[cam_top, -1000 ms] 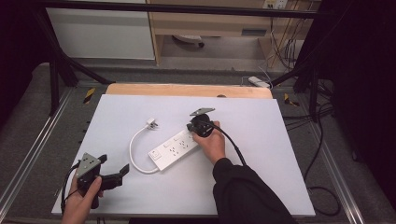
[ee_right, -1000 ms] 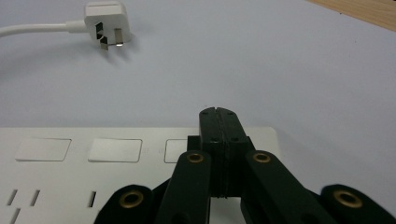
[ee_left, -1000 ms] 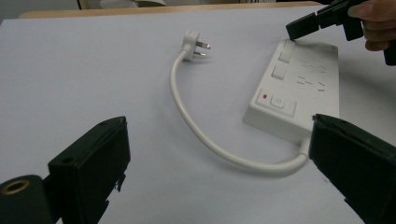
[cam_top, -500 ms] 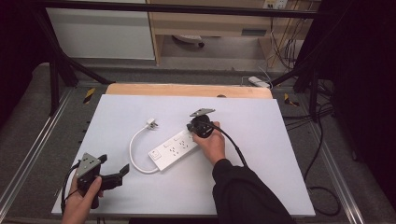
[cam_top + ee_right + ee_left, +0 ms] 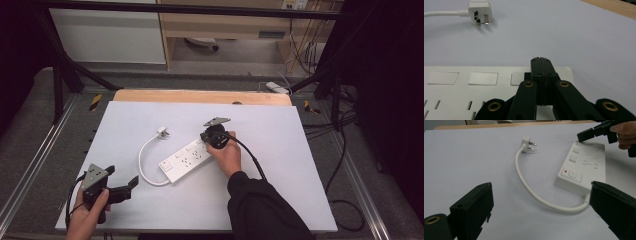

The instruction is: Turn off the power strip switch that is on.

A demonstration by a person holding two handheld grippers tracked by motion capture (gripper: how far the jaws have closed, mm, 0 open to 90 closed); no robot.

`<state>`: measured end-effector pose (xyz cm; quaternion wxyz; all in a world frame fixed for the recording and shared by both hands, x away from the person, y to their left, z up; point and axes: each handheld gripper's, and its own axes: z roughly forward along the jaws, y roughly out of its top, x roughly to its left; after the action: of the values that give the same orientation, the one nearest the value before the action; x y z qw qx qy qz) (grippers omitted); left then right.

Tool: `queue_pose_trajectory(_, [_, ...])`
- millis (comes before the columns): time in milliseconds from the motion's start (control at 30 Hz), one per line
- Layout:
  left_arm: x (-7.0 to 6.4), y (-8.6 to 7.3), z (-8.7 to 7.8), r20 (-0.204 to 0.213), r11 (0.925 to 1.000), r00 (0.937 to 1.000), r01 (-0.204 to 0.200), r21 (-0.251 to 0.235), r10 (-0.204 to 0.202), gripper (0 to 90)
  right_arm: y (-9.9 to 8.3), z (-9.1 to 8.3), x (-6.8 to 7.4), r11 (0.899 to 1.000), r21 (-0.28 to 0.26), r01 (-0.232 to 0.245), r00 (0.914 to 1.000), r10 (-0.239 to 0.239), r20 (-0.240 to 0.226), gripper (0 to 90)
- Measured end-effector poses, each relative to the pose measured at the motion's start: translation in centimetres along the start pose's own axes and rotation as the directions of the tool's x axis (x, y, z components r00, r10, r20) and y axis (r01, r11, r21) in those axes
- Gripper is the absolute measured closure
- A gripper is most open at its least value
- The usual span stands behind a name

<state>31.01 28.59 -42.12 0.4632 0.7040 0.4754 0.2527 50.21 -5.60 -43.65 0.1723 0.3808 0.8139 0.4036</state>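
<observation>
Right claw (image 5: 207,139) shut tight, both black jaws pressed flat together with nothing between them. Tip resting on the far end of the long white plastic power strip (image 5: 186,161), right by a row of flat square buttons (image 5: 483,78). Hard to tell whether the tip pushes a button or just touches the smooth top.

Left claw (image 5: 131,183) wide open, holding nothing, low over the near left corner of the white table (image 5: 300,165), well apart from the strip.

Power strip lying flat near the middle of the table, turned at a slant. Thin slot holes in its top, plus one round button with a small red dot beside it at the near end. Smooth white round cord (image 5: 142,165) curling out from the near end in a loop, ending in a chunky white plug (image 5: 162,132) with shiny metal pins, lying toward the far edge.

Near corner of the strip cut off behind the left claw's jaw in the left gripper view.
</observation>
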Motion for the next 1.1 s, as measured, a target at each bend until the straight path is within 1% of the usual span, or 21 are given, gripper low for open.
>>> queue_pose_trajectory(100, [0.02, 0.0, 0.0, -0.001, 1.0, 1.0, 0.001, -0.001, -0.001, 5.3, -0.28, -0.05, -0.17, 1.0, -0.018, -0.015, 0.9998, 0.015, -0.012, 90.0])
queue_pose_trajectory(267, [-0.04, 0.01, 0.0, 0.0, 1.0, 1.0, -0.002, -0.001, 0.002, 5.3, -0.12, -0.11, -0.18, 1.0, -0.003, -0.02, 0.9997, 0.02, -0.011, 90.0])
queue_pose_trajectory(433, [-0.01, 0.0, 0.0, 0.0, 1.0, 1.0, 0.0, 0.0, 0.0, 5.3, -0.08, -0.1, -0.06, 1.0, -0.003, -0.011, 0.9999, 0.011, -0.01, 90.0])
queue_pose_trajectory(1100, [0.0, 0.01, 0.0, 0.0, 1.0, 1.0, -0.001, 0.002, 0.001, 5.3, 0.22, -0.45, 0.13, 1.0, -0.021, -0.011, 0.9998, 0.01, -0.017, 90.0])
